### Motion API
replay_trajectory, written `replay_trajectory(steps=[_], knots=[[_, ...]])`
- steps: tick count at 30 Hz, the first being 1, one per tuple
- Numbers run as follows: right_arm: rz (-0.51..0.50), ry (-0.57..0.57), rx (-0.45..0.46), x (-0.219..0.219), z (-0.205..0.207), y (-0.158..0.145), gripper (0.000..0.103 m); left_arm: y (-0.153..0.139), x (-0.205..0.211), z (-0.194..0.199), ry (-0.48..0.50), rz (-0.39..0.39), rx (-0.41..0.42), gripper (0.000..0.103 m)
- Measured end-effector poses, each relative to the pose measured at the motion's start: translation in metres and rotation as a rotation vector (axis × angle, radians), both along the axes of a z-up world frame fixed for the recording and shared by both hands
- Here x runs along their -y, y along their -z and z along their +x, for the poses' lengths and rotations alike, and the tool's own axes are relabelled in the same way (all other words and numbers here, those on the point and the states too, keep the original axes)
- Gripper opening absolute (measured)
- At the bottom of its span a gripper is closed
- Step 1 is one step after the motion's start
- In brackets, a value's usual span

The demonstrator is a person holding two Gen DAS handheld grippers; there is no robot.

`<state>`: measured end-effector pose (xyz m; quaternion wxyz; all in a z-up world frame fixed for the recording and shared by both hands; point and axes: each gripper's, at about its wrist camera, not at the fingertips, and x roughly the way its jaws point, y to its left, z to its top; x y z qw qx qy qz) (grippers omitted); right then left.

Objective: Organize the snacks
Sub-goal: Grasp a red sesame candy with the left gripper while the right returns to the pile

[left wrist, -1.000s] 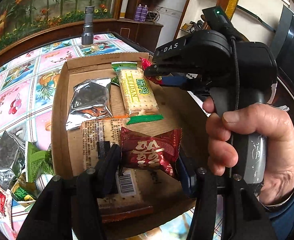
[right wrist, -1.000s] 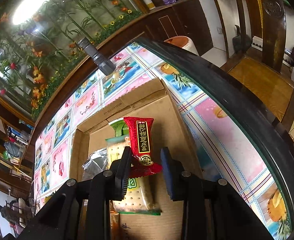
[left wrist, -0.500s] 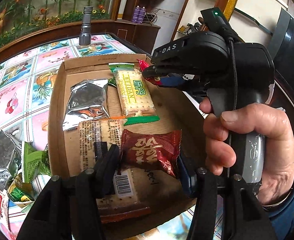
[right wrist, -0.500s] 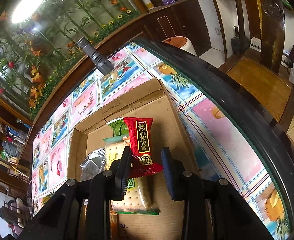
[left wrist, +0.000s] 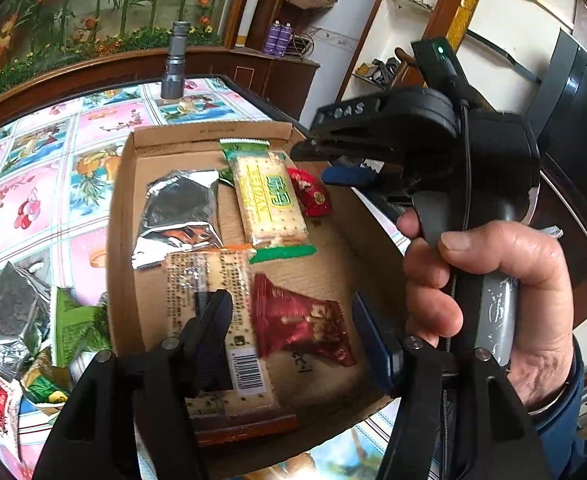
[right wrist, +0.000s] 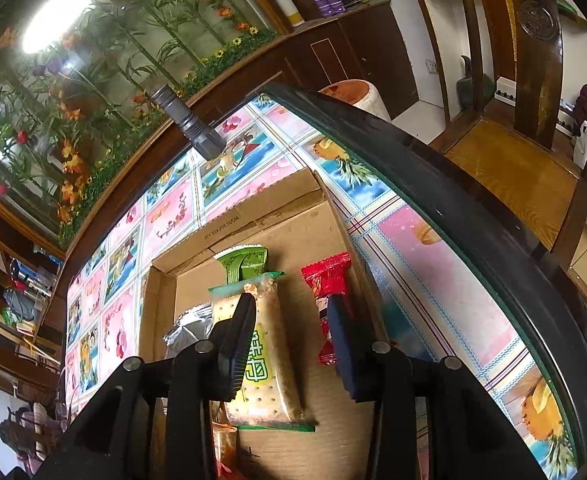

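Evidently both packets lay released in the cardboard box [left wrist: 122, 216]. The left gripper [left wrist: 289, 332], its jaws having just been opening, stood spread around the dark red packet [left wrist: 301, 320], which lay crosswise between the pads, untouched. The right gripper [right wrist: 293, 344], likewise just opening, stood spread; the bright red packet [right wrist: 327, 280] lay lengthwise beside its right finger, apparently clear.

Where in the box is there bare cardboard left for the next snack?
Bare floor in the box lies along its right wall, between the dark red pack and the small red pack, right of the green cracker pack. The left side is crowded: the foil pouch and the barcode pack fill it.
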<state>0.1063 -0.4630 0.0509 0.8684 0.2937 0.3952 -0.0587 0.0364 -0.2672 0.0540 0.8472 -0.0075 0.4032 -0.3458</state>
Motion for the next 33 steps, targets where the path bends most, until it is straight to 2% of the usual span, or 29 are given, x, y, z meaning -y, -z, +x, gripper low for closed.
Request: replay_trajectory(steps=[5,8,14,18,22,25,28,31,33], knots=[[0.004,-0.032,0.052,-0.006,-0.002,-0.008,0.04,-0.007,-0.014,0.004,-0.035,-0.019,0.001,0.061],[-0.029,-0.067,0.088,-0.017,-0.003,-0.015,0.04,-0.01,-0.026,0.006,-0.061,-0.027,0.004,0.061],[-0.07,-0.123,0.105,-0.033,-0.003,-0.019,0.04,-0.015,-0.054,0.009,-0.128,-0.012,0.022,0.061],[-0.081,-0.14,0.105,-0.039,-0.003,-0.019,0.04,-0.018,-0.092,0.007,-0.202,0.025,0.066,0.061],[-0.084,-0.15,0.107,-0.042,-0.002,-0.018,0.04,-0.019,-0.154,0.01,-0.332,0.031,0.075,0.063],[-0.093,-0.158,0.108,-0.046,-0.001,-0.018,0.04,-0.015,-0.212,0.017,-0.465,0.007,0.043,0.063],[-0.105,-0.172,0.109,-0.051,-0.001,-0.018,0.04,-0.005,-0.262,0.029,-0.621,0.041,-0.015,0.063],[-0.12,-0.183,0.107,-0.055,0.0,-0.017,0.04,0.016,-0.295,0.044,-0.687,0.032,-0.134,0.062],[-0.124,-0.183,0.105,-0.056,0.0,-0.016,0.04,0.026,-0.303,0.052,-0.683,0.003,-0.197,0.062]])
